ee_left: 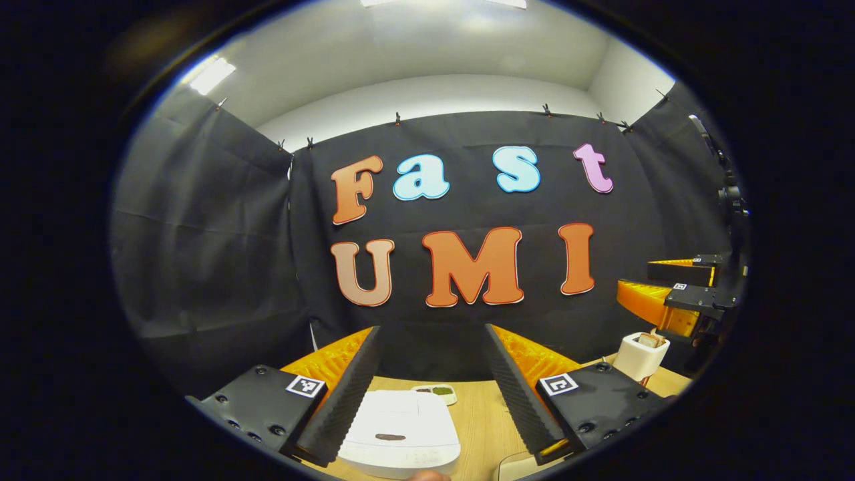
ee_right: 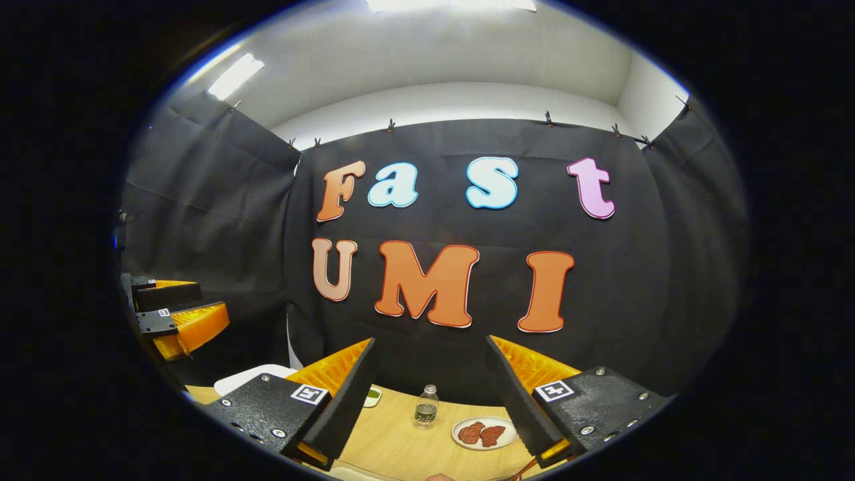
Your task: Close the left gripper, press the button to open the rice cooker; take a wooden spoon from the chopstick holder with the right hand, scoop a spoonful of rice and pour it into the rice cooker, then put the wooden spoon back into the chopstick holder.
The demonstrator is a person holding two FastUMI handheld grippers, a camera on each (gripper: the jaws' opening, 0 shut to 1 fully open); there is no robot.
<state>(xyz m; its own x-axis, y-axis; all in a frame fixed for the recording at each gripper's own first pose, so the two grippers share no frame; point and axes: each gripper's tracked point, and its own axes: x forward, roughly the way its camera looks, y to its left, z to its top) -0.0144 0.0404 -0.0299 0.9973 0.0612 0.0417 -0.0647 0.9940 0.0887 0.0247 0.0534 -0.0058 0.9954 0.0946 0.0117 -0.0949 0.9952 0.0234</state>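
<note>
Left hand-held gripper released above closed white rice cooker, right hand-held gripper released, wooden spoon upright in chopstick holder

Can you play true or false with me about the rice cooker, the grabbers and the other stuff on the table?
1. The rice cooker has its lid shut. True.
2. The left gripper is squeezed closed. False: its fingers stand wide apart, with the cooker seen between them.
3. The right gripper is holding a wooden spoon. False: it is open, with nothing between its fingers.
4. A small bottle stands upright on the wooden table. True.
5. The plate beside the bottle is bare. False: two reddish pieces lie on it.
6. A white holder stands on the table to the right of the cooker. True.
</note>
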